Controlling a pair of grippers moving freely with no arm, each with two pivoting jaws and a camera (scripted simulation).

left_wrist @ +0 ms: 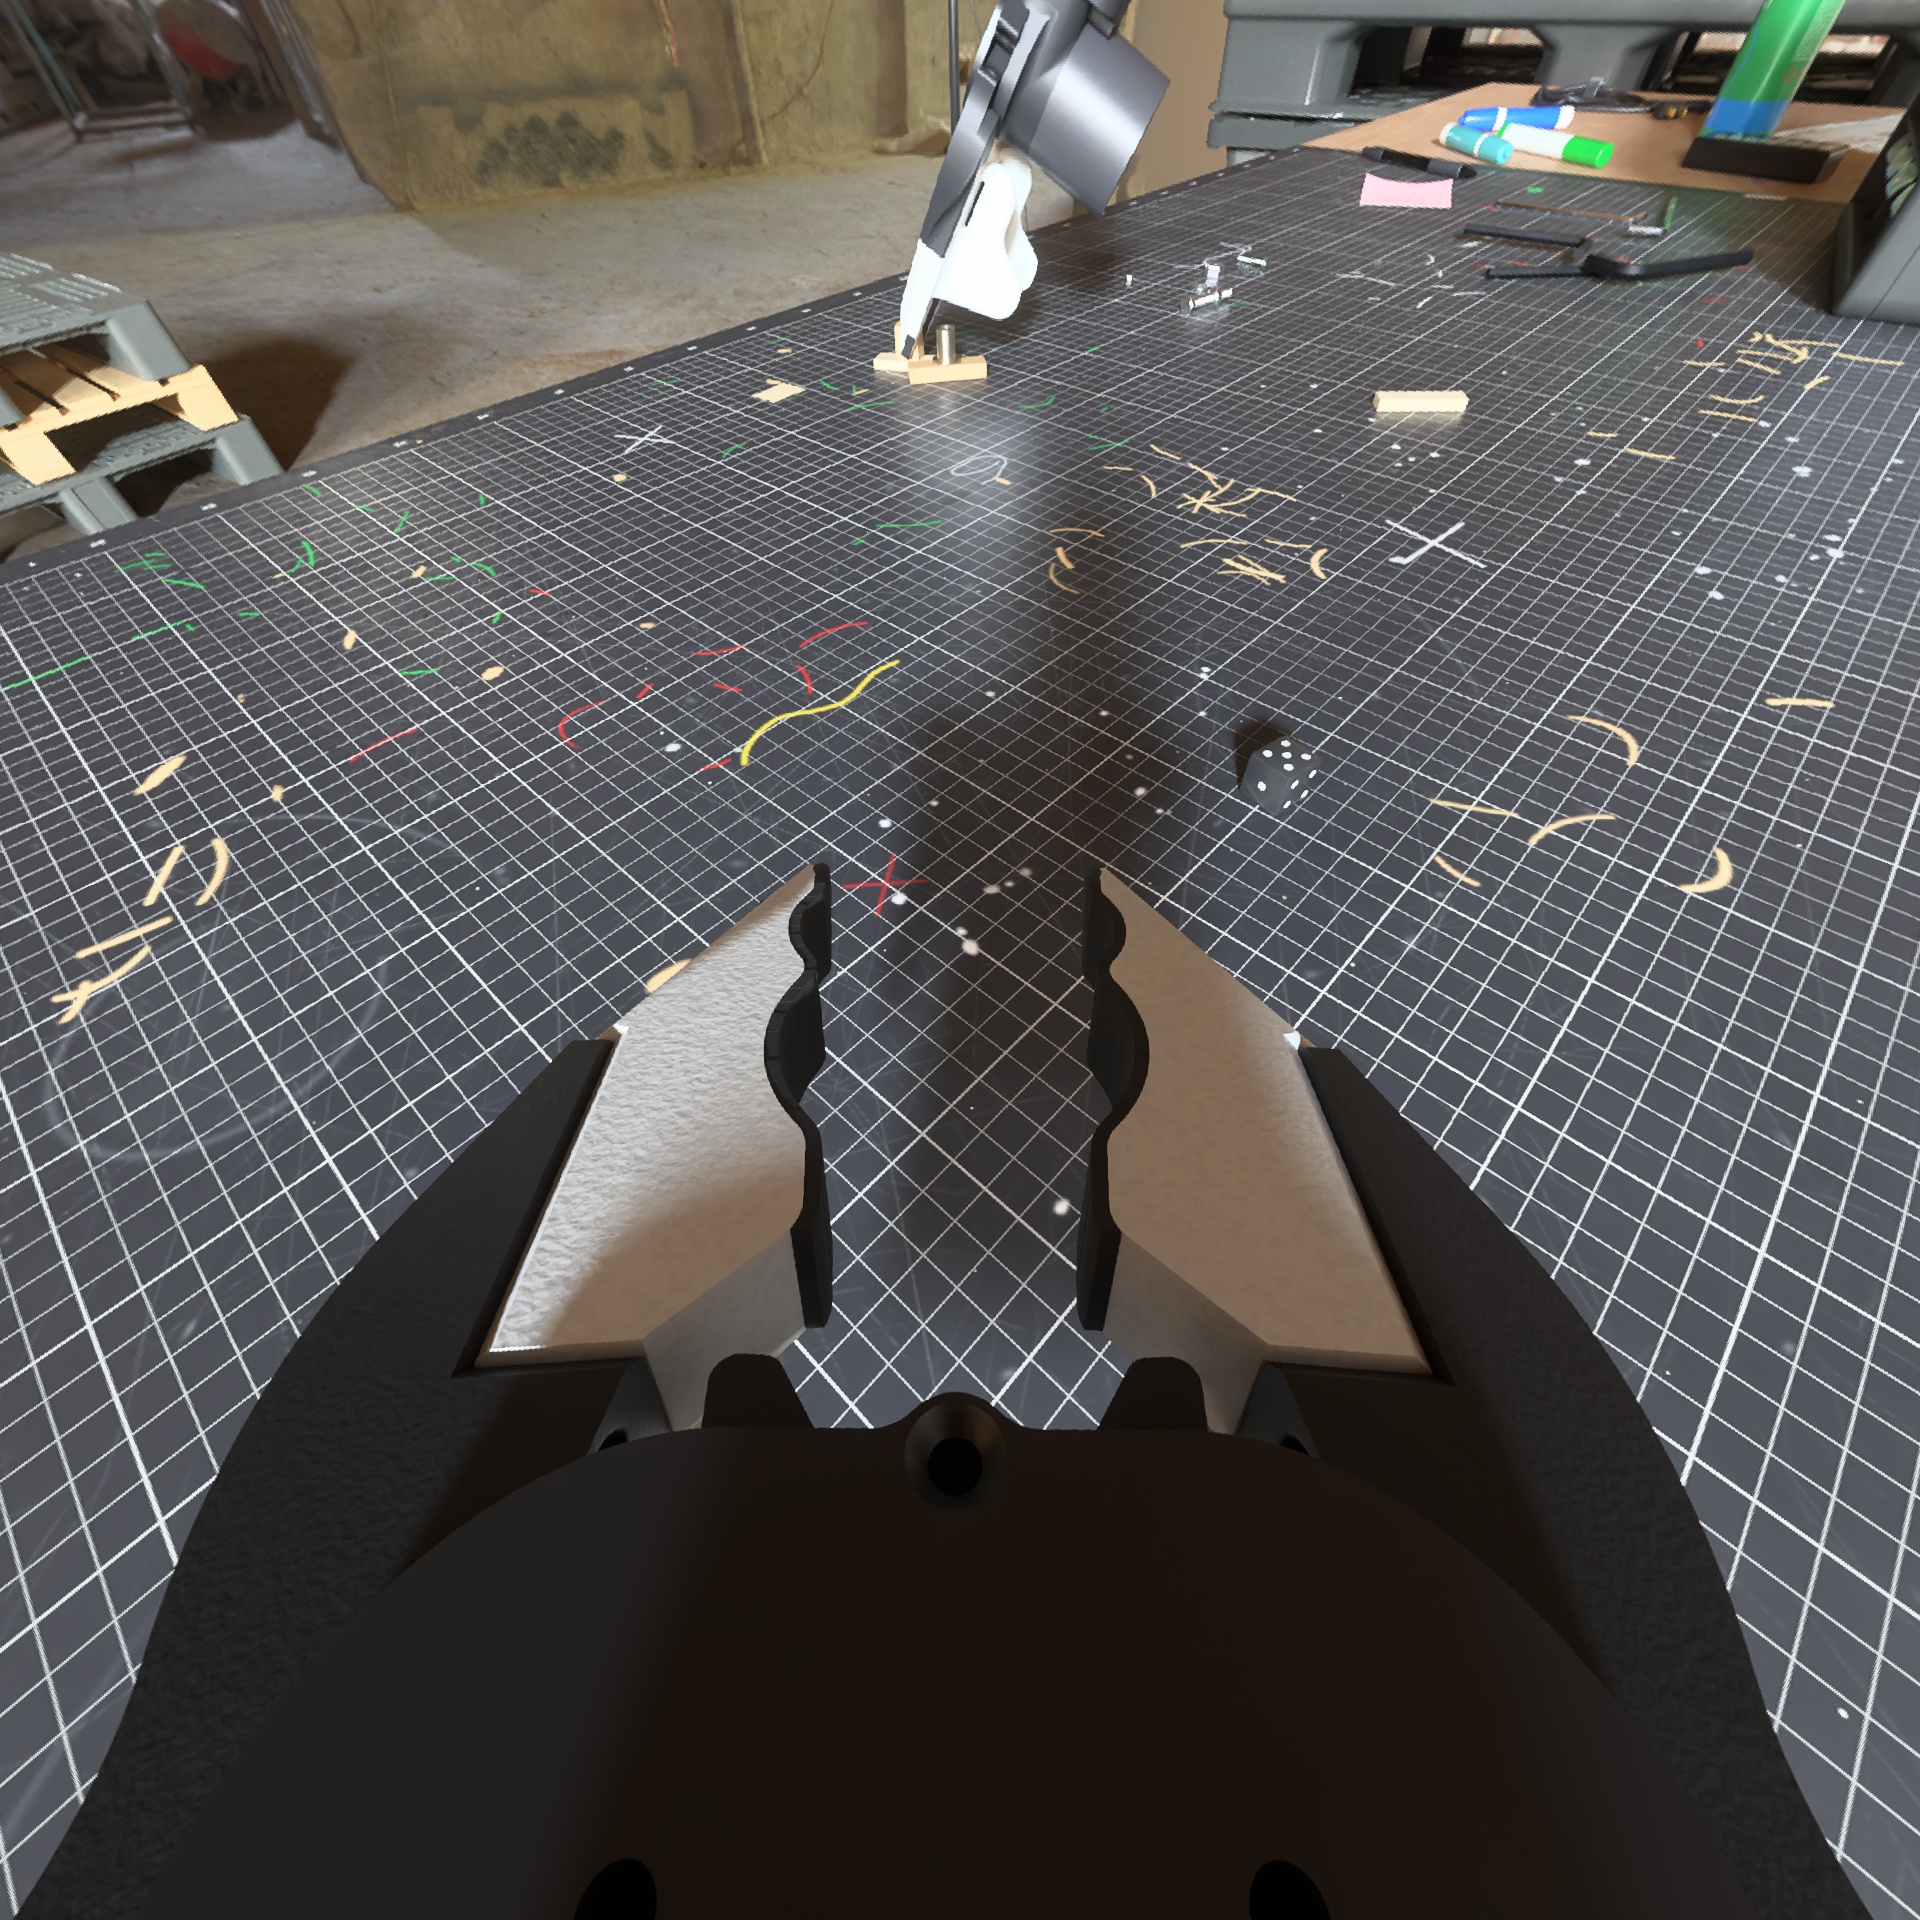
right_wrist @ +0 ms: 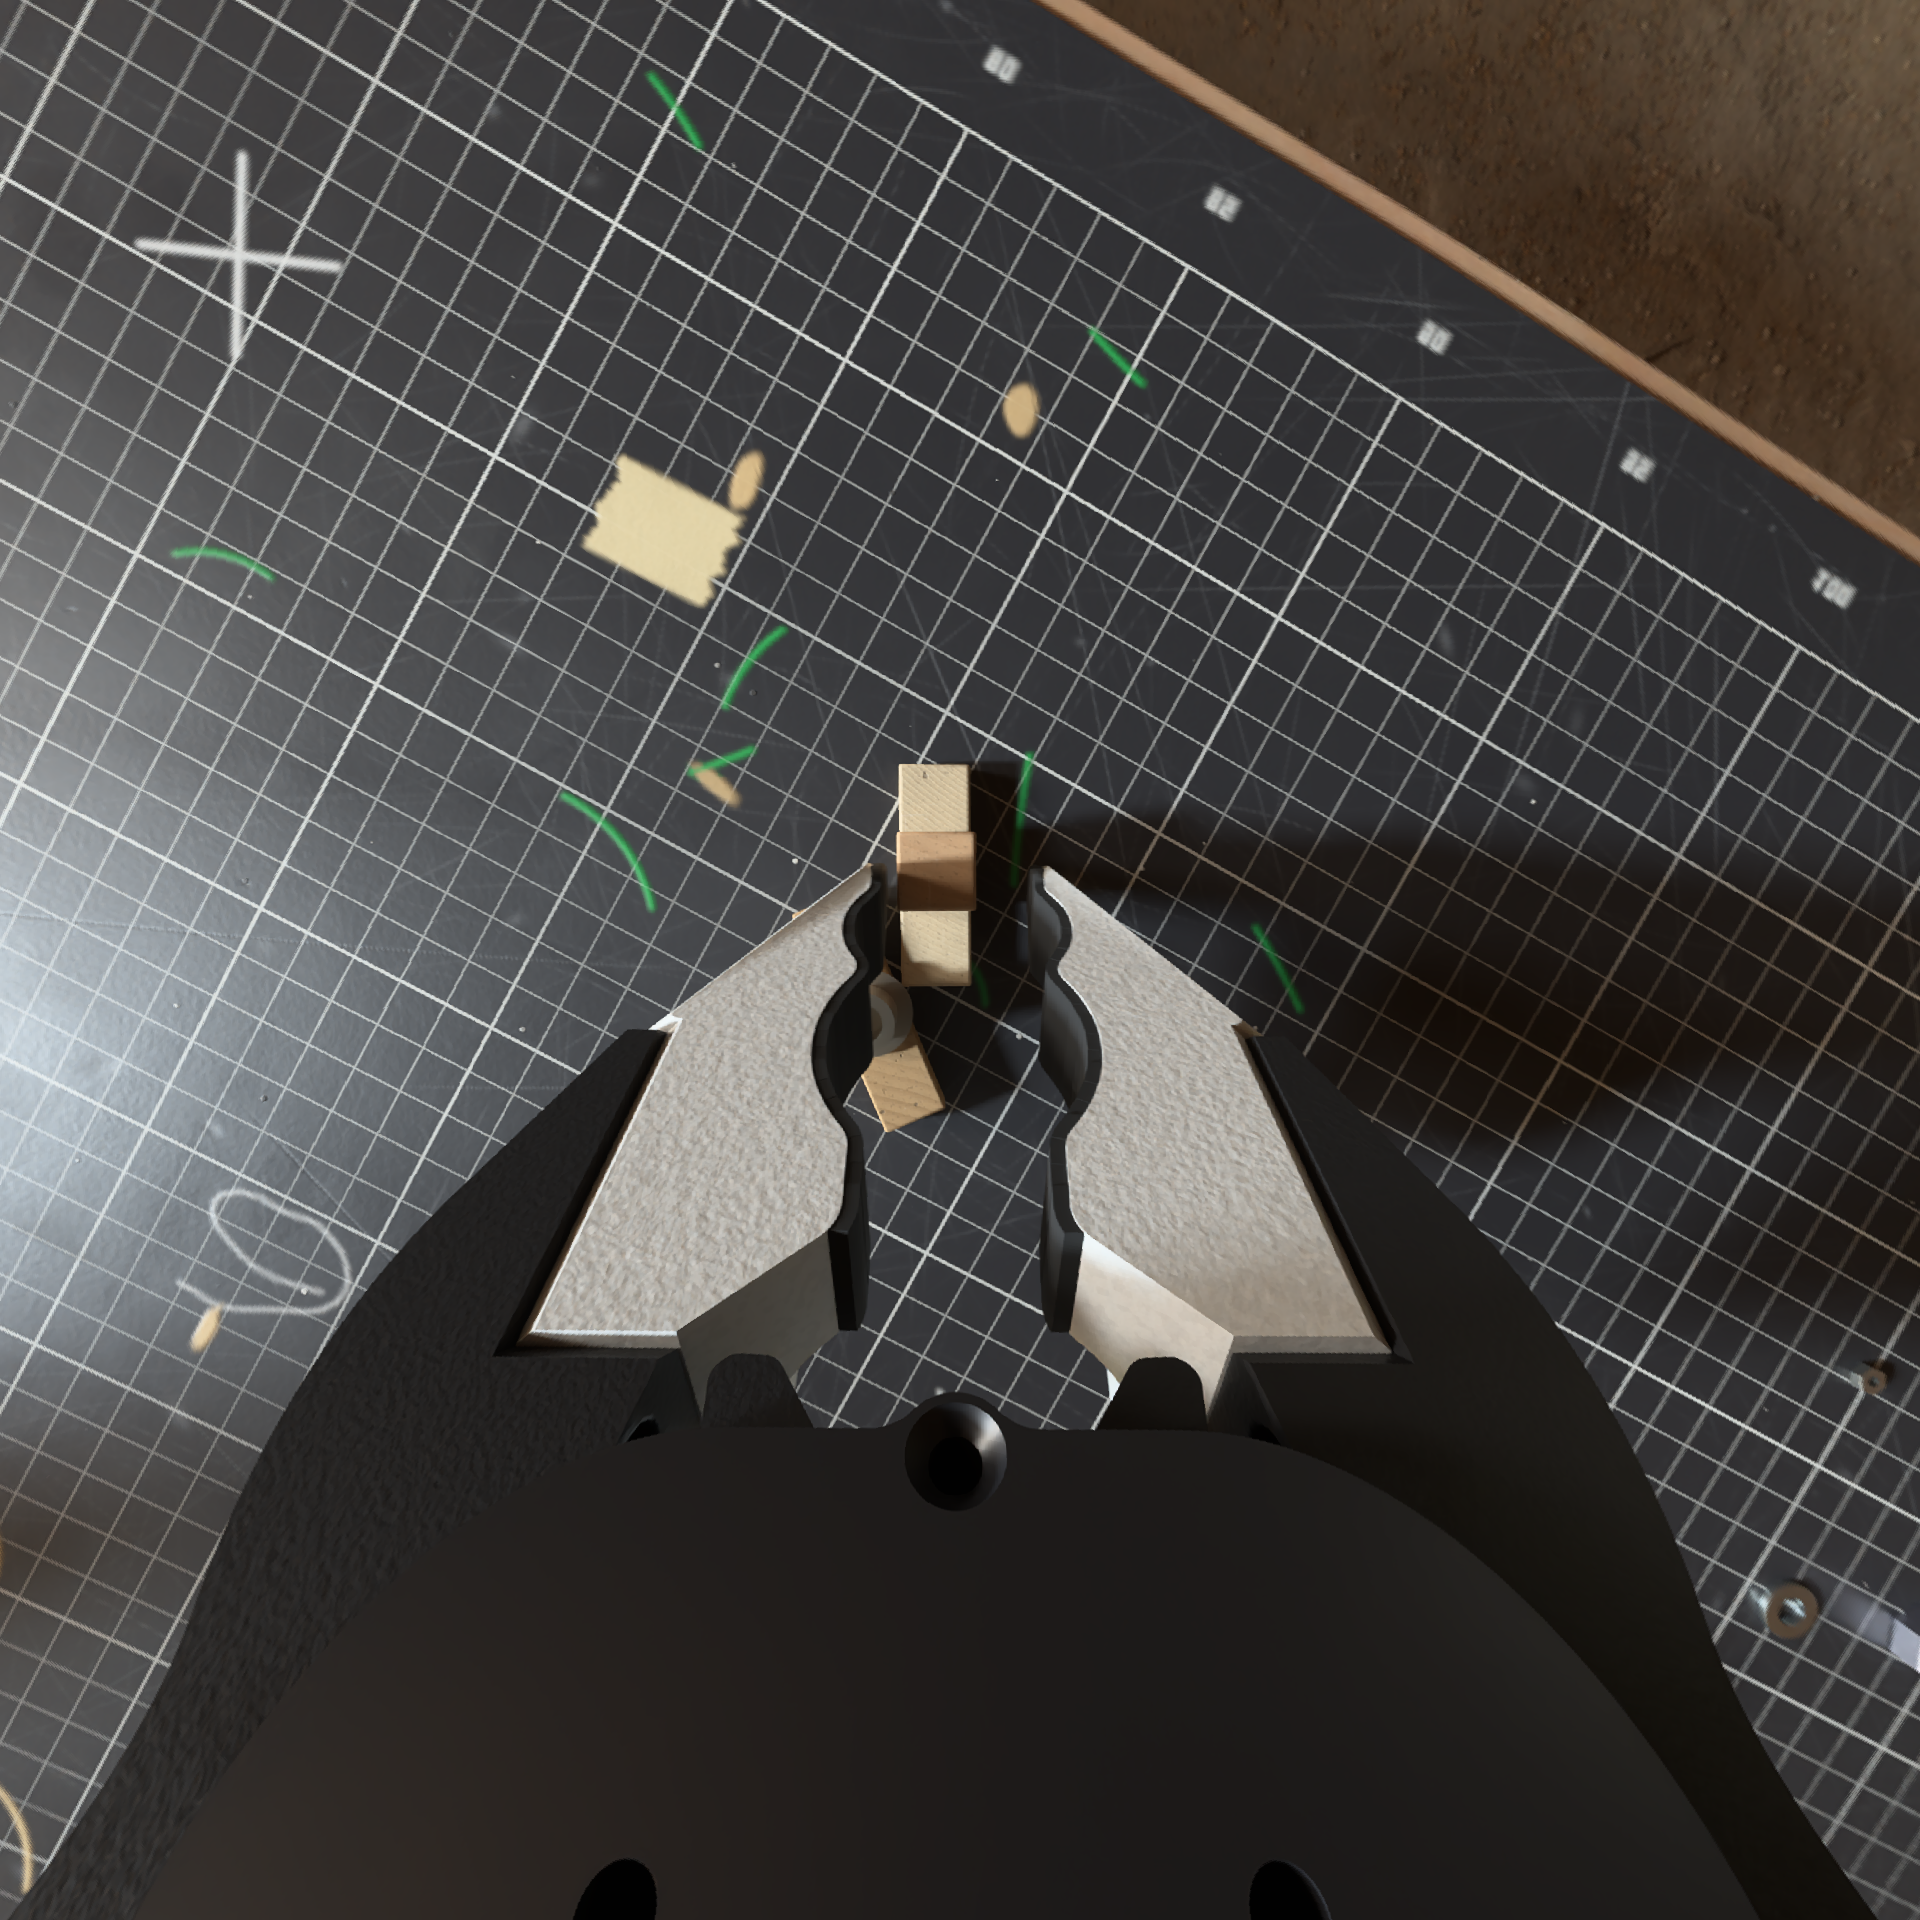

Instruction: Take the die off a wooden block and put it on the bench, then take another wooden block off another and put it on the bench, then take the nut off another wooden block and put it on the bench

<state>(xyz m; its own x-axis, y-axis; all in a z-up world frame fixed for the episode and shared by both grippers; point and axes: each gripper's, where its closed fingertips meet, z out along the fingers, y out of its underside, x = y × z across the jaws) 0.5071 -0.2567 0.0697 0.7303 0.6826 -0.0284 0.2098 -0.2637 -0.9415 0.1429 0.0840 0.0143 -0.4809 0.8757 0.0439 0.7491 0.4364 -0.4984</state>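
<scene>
Looking down my right hand-held gripper (right_wrist: 954, 894), I see its jaws open around a small wooden block (right_wrist: 935, 871) stacked crosswise on a longer block (right_wrist: 934, 935), not yet touching it. My left hand-held gripper (left_wrist: 956, 883), open and empty, hovers over the worktop (left_wrist: 416, 831); the black die (left_wrist: 1280, 774) lies ahead to its right.
</scene>
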